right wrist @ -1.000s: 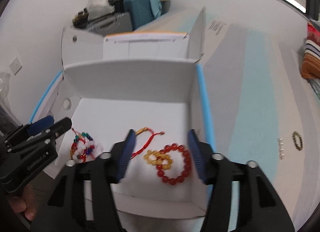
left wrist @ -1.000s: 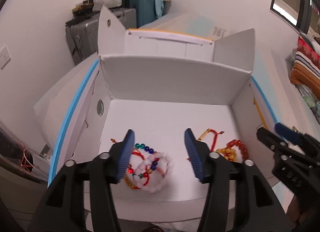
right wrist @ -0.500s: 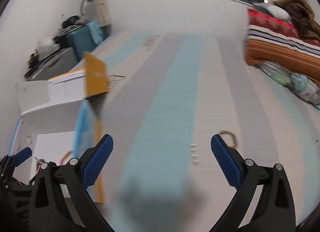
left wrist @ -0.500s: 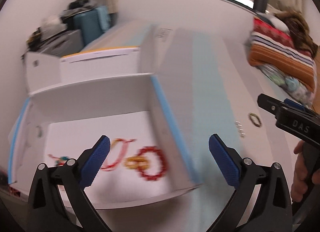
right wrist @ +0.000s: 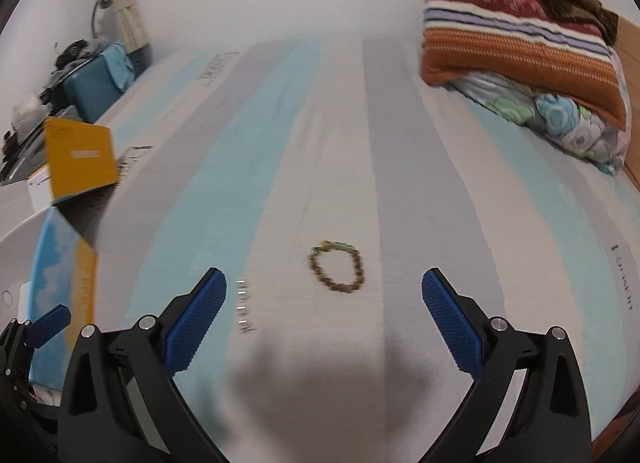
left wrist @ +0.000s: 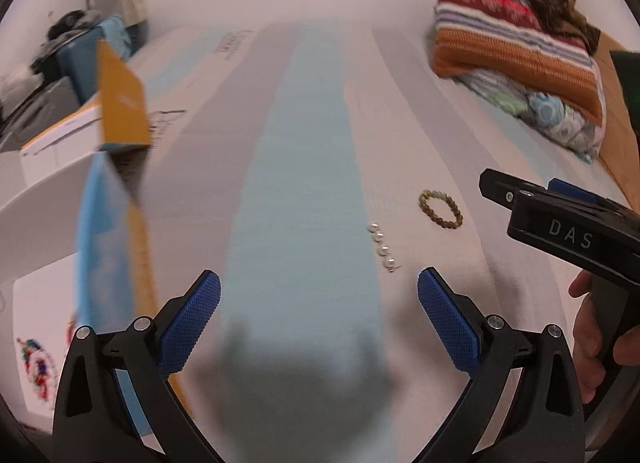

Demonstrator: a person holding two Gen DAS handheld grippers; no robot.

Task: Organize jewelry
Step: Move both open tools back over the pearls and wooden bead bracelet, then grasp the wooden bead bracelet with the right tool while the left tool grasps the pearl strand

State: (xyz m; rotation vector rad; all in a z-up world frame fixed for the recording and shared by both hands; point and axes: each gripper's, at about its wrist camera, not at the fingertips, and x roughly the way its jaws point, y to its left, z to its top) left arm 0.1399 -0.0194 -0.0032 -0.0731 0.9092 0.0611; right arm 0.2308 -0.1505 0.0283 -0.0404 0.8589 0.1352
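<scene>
At the far left of the left wrist view, a white cardboard box (left wrist: 44, 199) with a blue and orange side wall is seen, and blurred multicoloured beads (left wrist: 38, 363) are made out on its floor at the lower left. The left hand-held gripper (left wrist: 319, 315) is held with its blue pads wide apart above the striped bed sheet (left wrist: 304, 143), nothing being gripped between them. To the right of centre, a short string of pearl beads (left wrist: 383, 247) is laid on the sheet, and just beside it, further right, a brown beaded bracelet (left wrist: 441, 209) is laid flat. At the right edge the right hand-held gripper (left wrist: 560, 219) is seen side-on in a hand (left wrist: 592, 339). In the right wrist view the box (right wrist: 64, 263) is found at the left edge, the pearl beads (right wrist: 243, 309) are seen just inside the left pad, and the bracelet (right wrist: 337, 267) is placed near the centre, ahead of the wide-apart pads of the right hand-held gripper (right wrist: 324, 323), which is clamped on nothing. Folded blankets (right wrist: 520, 47) are piled in the upper right.
</scene>
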